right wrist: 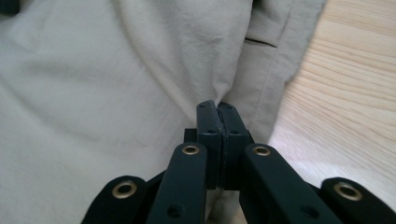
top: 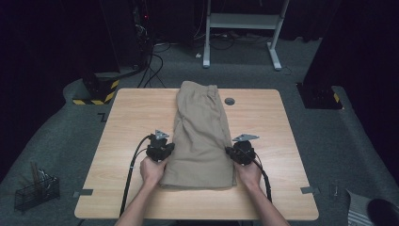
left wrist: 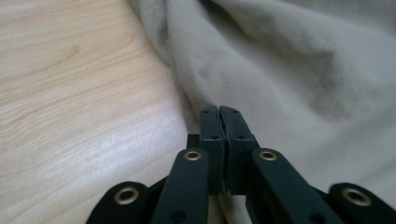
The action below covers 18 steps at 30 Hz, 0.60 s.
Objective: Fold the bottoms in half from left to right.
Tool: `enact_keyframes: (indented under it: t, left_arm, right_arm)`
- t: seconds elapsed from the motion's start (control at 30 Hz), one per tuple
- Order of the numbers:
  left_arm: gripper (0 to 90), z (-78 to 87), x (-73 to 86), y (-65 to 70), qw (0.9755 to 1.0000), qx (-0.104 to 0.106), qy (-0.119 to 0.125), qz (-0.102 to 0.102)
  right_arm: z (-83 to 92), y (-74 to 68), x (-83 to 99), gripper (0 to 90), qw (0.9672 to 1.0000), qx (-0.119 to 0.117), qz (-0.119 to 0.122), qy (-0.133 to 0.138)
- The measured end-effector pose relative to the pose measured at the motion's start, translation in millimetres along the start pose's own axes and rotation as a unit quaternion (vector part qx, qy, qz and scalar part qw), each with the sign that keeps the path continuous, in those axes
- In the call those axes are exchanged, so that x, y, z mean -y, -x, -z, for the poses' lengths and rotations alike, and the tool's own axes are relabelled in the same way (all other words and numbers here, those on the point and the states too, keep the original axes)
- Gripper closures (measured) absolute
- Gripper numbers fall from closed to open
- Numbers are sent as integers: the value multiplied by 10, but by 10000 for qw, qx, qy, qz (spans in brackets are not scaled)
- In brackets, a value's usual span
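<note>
Folded khaki shorts [top: 202, 127] lie lengthwise down the middle of the wooden table [top: 127, 127], waistband at the far end. My left gripper [top: 169, 149] sits at the garment's left edge near the front, and my right gripper [top: 229, 150] at its right edge. In the left gripper view the jaws are pressed together, and the left gripper [left wrist: 219, 110] pinches the cloth's edge [left wrist: 303, 70] at its tips. In the right gripper view the right gripper [right wrist: 217, 104] is likewise shut, with creases of the fabric [right wrist: 116, 70] running into its tips.
A small grey round cap [top: 229, 100] sits in the tabletop beside the shorts' far right. On the floor, a wire basket [top: 35, 190] stands at the left, a white desk frame [top: 242, 23] at the back, and cables [top: 153, 66] behind the table.
</note>
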<state>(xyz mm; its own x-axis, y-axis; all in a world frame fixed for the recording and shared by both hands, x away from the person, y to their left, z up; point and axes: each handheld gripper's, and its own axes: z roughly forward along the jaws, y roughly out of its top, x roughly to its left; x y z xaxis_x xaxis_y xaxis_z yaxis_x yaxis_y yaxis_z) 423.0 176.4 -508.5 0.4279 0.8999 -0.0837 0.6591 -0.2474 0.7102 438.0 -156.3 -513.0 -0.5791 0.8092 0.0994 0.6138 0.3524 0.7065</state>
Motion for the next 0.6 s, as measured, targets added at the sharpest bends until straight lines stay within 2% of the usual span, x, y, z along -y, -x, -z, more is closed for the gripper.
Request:
enact_keyframes:
  t: [0.03, 0.07, 0.1, 0.17, 0.2, 0.23, 0.27, 0.3, 0.33, 0.37, 0.4, 0.53, 0.57, 0.6]
  left_arm:
    - [892, 0, 0, 0, 10000, 0, 0, 0]
    - [892, 70, 71, -1, 9999, 155, 31, 45]
    - [892, 105, 103, 21, 9998, 193, 45, -4]
    - [891, 139, 150, 89, 9998, 155, 7, -151]
    - [885, 147, 157, 98, 9997, 145, 10, -181]
    - [862, 157, 158, 104, 9998, 136, 56, -151]
    - [793, 157, 158, 104, 9998, 136, 56, -151]
    - [722, 171, 125, 78, 9996, 229, 182, -11]
    - [679, 171, 125, 78, 9996, 229, 182, -11]
    - [679, 174, 83, 59, 9992, 268, 285, 88]
    - [590, 162, 26, 50, 9990, 232, 347, 139]
    - [542, 91, -57, 40, 9988, 206, 387, 207]
    - [541, 22, -97, 25, 9991, 165, 308, 252]
    - [541, 22, -97, 25, 9991, 165, 308, 252]
  right_arm:
    - [34, 16, 23, 897, 10000, 9, 29, 6]
    - [71, 28, 54, 898, 10000, -6, 17, 11]
    - [107, 40, 86, 897, 10000, -64, -4, 20]
    - [150, 28, 135, 892, 9999, -129, -13, 5]
    - [163, 6, 158, 882, 9999, -122, 80, -16]
    - [171, -10, 166, 849, 9999, -98, 116, -39]
    - [181, -20, 170, 803, 9998, -48, 172, -8]
    - [197, -15, 164, 760, 9999, -53, 122, 43]
    - [197, -15, 164, 760, 9999, -53, 122, 43]
    - [205, -5, 155, 729, 9999, -80, 65, 98]
    - [225, 23, 94, 674, 9997, -111, -63, 216]
    - [217, 25, 21, 659, 9994, -131, -31, 309]
    - [171, 24, -38, 654, 9995, -118, -20, 298]
    - [143, 28, -56, 655, 9994, -135, -58, 298]
